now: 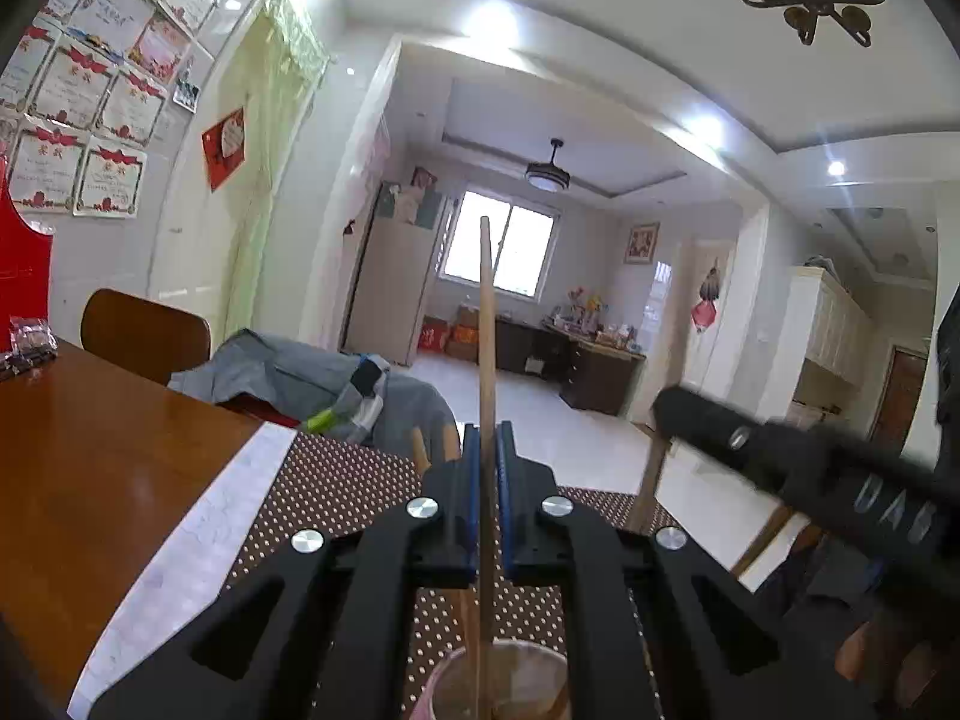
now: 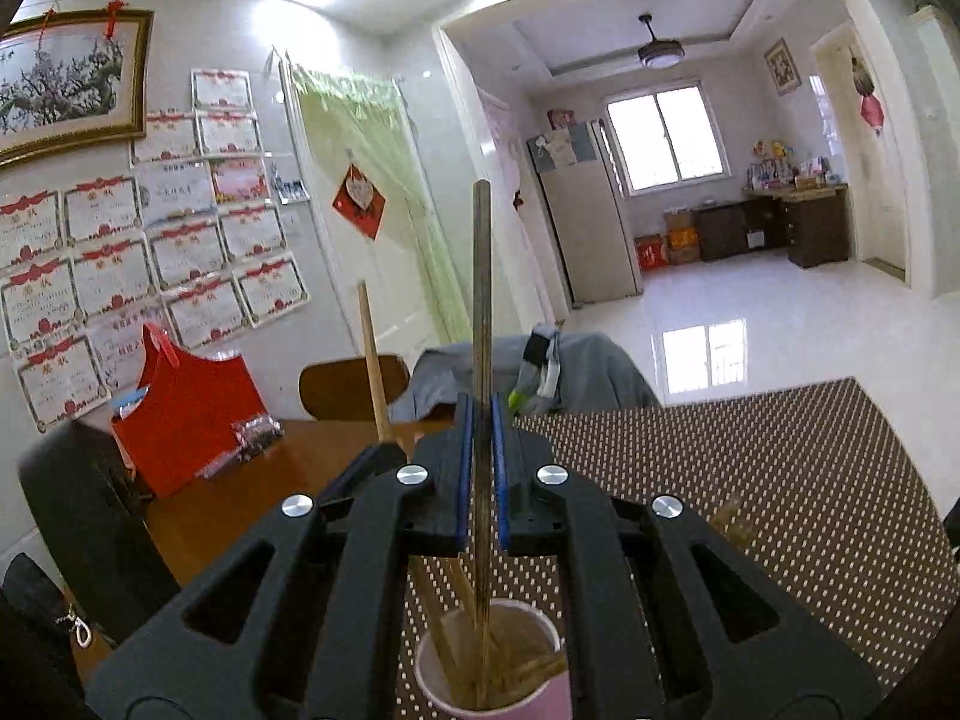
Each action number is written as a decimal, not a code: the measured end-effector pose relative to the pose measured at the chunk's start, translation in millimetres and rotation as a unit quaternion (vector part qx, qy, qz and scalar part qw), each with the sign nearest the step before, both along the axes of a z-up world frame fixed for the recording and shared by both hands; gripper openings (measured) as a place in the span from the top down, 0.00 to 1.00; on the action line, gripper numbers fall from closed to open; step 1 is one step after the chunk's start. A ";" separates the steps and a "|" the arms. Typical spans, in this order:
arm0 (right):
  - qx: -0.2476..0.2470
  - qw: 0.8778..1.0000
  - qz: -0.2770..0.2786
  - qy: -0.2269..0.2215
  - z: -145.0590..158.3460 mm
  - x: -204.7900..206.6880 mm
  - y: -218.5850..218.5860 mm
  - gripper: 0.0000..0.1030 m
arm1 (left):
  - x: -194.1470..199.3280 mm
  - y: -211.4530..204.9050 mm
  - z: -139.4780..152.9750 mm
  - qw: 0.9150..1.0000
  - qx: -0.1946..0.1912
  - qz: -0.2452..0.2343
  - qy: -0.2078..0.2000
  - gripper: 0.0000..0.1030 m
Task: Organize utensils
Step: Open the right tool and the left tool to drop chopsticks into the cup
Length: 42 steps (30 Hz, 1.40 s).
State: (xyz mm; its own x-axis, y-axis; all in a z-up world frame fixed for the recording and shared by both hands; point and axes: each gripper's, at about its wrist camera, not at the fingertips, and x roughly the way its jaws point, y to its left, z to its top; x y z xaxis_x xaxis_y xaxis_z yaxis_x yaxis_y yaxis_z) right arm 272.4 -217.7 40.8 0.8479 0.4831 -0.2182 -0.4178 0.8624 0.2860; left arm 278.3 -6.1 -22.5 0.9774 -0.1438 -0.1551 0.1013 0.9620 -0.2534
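Standing nearest the cameras, a pink cup [image 2: 489, 660] on the dotted mat [image 2: 750, 480] holds several chopsticks. Above it, the left gripper [image 1: 487, 468] clamps an upright wooden chopstick [image 1: 486, 324], and the right gripper [image 2: 482, 438] clamps a darker metal chopstick [image 2: 481, 276]. Beyond lie the brown table [image 1: 90, 450], a chair [image 1: 144, 333] and grey clothing [image 1: 300, 378].

Matte black left gripper [image 1: 489, 456] and right gripper [image 2: 482, 426], angular cut-out frames, round silver screw heads, blue pads lining slim fingers [image 2: 463, 468]
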 end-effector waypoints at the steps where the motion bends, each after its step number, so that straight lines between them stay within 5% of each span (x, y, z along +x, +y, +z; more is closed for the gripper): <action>1: -0.002 1.000 0.000 0.005 -3.8 -0.7 0.8 0.94 | -1.1 0.3 0.1 1.000 0.001 -0.002 0.005 0.94; 4: -0.005 1.000 0.001 0.011 -7.9 -5.2 0.1 0.94 | -4.8 0.6 0.5 1.000 0.003 -0.002 0.012 0.72; 10: -0.016 1.000 0.000 0.009 -8.6 -17.2 -3.7 0.94 | -19.5 0.7 8.3 1.000 0.017 0.007 0.013 0.70; 17: -0.025 1.000 -0.008 0.015 -16.1 -28.8 -7.1 0.94 | -41.9 4.6 15.7 0.997 0.052 0.047 0.013 0.56; 27: -0.043 0.999 -0.009 0.020 -25.3 -40.9 0.1 0.93 | -64.1 6.1 17.5 0.990 0.106 0.088 0.025 0.52; 42: -0.063 0.996 -0.002 0.056 -44.0 -48.5 5.3 0.93 | -75.2 13.3 7.4 0.987 0.112 0.090 0.078 0.52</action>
